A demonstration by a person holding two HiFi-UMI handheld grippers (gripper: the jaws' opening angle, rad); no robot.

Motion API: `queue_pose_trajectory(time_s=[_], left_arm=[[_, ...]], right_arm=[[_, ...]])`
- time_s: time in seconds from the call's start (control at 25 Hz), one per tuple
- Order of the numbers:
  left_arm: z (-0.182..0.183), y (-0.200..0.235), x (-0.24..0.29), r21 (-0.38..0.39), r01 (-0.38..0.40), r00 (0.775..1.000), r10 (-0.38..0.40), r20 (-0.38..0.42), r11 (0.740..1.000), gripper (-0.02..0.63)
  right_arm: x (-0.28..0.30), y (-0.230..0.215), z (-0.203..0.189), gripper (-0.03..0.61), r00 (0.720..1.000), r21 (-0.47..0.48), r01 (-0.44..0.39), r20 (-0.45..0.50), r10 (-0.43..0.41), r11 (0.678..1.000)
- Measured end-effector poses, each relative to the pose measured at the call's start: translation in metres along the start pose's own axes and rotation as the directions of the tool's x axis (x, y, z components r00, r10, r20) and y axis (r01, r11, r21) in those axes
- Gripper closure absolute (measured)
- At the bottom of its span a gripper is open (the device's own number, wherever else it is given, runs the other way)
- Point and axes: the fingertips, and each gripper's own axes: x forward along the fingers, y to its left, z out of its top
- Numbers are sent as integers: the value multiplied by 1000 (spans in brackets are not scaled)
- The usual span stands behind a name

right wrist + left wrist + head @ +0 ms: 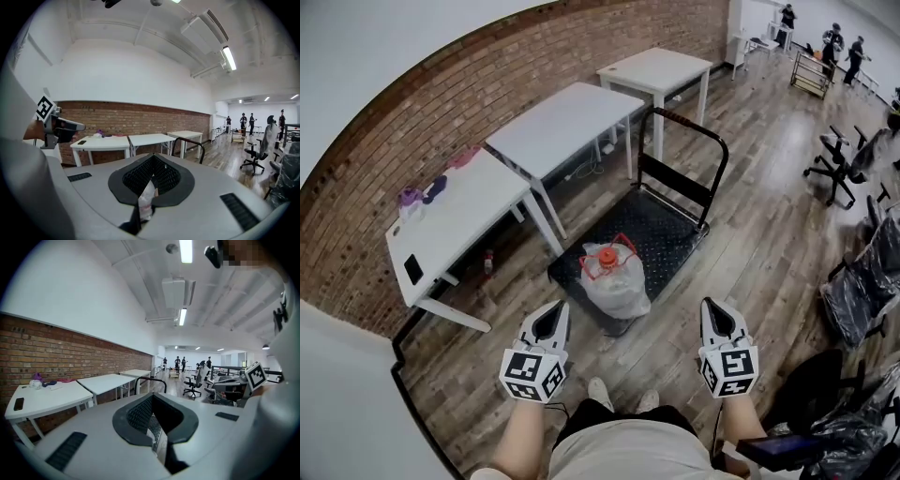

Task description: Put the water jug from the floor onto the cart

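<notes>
Shorts [628, 455], jug [614, 279] on cart [667, 230], tables [562, 122] beside

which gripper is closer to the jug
Left. In the head view the left gripper is just below and left of the jug. The right gripper is farther off, below and to its right. Neither touches it.

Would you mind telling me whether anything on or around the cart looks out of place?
Only mildly: the clear water jug with an orange cap, in a loose white plastic bag, sits at the near corner of the black flat cart, not mid-deck. Nothing looks spilled or damaged.
</notes>
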Motion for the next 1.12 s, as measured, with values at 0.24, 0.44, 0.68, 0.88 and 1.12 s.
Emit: queue_pose_trajectory(time_s=[0.24,0.44,0.68,0.88,1.12], left_arm=[[2,-1,-22,7,10,999,-10,31,1000,614],[8,31,-55,-6,-29,998,30,62,1000,614],[1,90,-88,-54,-70,994,75,85,996,614],[6,99,-86,-50,-48,994,52,101,998,614],[7,112,-79,-59,-31,993,37,109,998,614]], right_arm=[[-13,14,8,577,1000,-22,4,11,-4,1000],[-5,49,32,577,999,-43,-18,32,19,999],[10,111,48,577,998,-84,-47,41,50,995],[16,120,56,577,999,-91,-33,40,37,995],[25,128,63,577,999,-108,-22,44,27,994]])
